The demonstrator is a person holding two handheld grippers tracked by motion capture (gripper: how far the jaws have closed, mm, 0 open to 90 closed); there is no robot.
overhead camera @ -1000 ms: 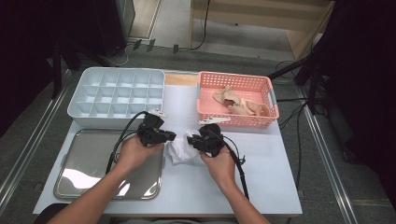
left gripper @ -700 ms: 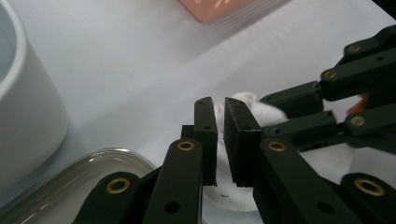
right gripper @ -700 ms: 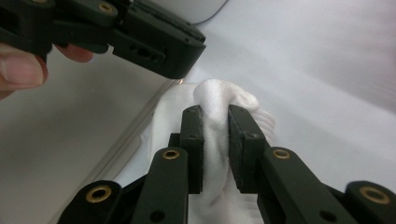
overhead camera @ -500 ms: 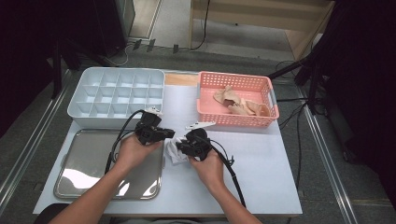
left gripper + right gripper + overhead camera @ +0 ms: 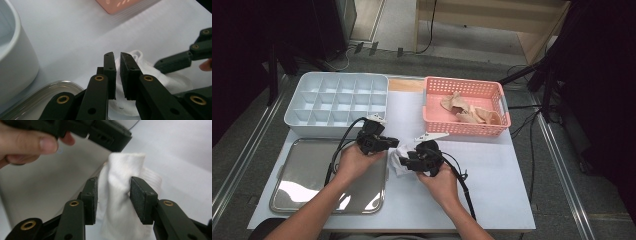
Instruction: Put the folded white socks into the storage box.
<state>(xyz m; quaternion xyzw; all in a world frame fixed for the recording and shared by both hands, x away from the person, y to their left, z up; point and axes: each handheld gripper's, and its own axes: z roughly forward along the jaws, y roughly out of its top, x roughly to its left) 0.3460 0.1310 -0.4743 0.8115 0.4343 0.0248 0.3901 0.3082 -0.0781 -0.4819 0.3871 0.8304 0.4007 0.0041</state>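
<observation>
Around the left tool [image 5: 393, 143], the metal tray [image 5: 307, 172] lies under its hand, and the white compartment box [image 5: 337, 100] sits beyond it on the desk [image 5: 492, 190]. Beyond the right tool [image 5: 404, 161] stands the pink basket [image 5: 464, 127] with beige cloth pieces [image 5: 469, 112] inside. Nothing stands between the two tools except the white sock [image 5: 398, 162] itself.

The sock lies bunched on the desk just beside the tray's right edge, directly between the tool tips. In the right gripper view the sock [image 5: 120, 202] runs lengthwise away from the right tool [image 5: 113, 200], its ribbed end farther off.

The left tool [image 5: 118, 75] has its jaws nearly together, seemingly pinching a fold of the sock [image 5: 150, 75]. The right tool's jaws have just been opening and stand apart, with the sock between them.
</observation>
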